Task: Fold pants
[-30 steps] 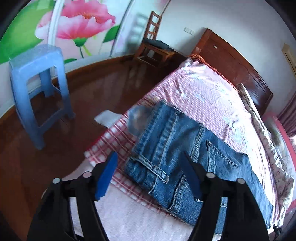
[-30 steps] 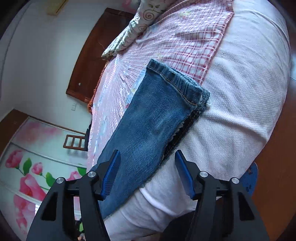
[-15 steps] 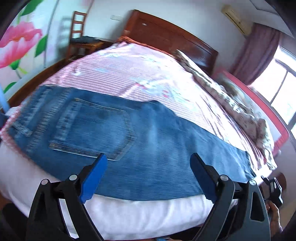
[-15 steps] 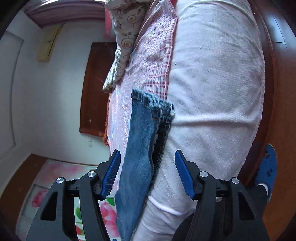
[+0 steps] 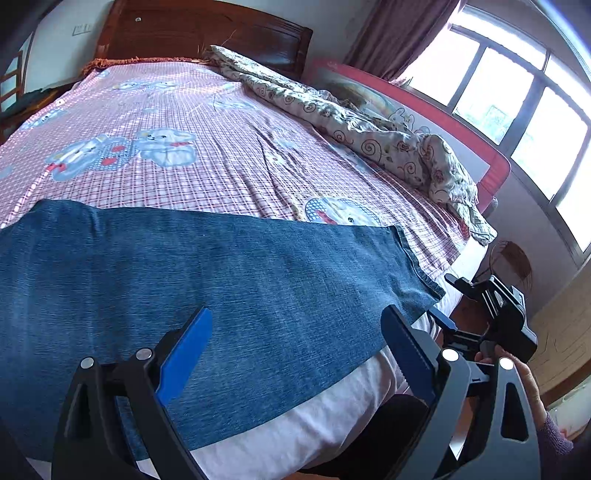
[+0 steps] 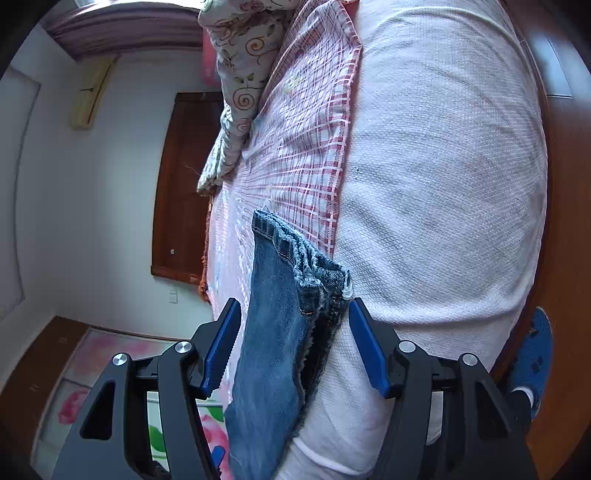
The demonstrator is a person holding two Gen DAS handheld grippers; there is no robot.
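Blue denim pants [image 5: 207,280] lie flat along the near edge of the bed, folded lengthwise, with the leg hems [image 6: 306,269] at the right end. My left gripper [image 5: 295,347] is open and empty, just above the lower legs. My right gripper [image 6: 295,332] is open, its jaws either side of the hem corner without closing on it. It also shows in the left wrist view [image 5: 491,314], at the hem end beside the bed.
The bed has a pink checked sheet [image 5: 177,122] over a white mattress [image 6: 443,177]. A crumpled floral quilt [image 5: 369,129] lies along the far side by a red rail. A wooden headboard [image 5: 199,33] and window [image 5: 517,96] are behind.
My left gripper has swung right along the pants, from the waist and pockets toward the leg hems. My right gripper has moved in close to the hem corner. Both stayed open.
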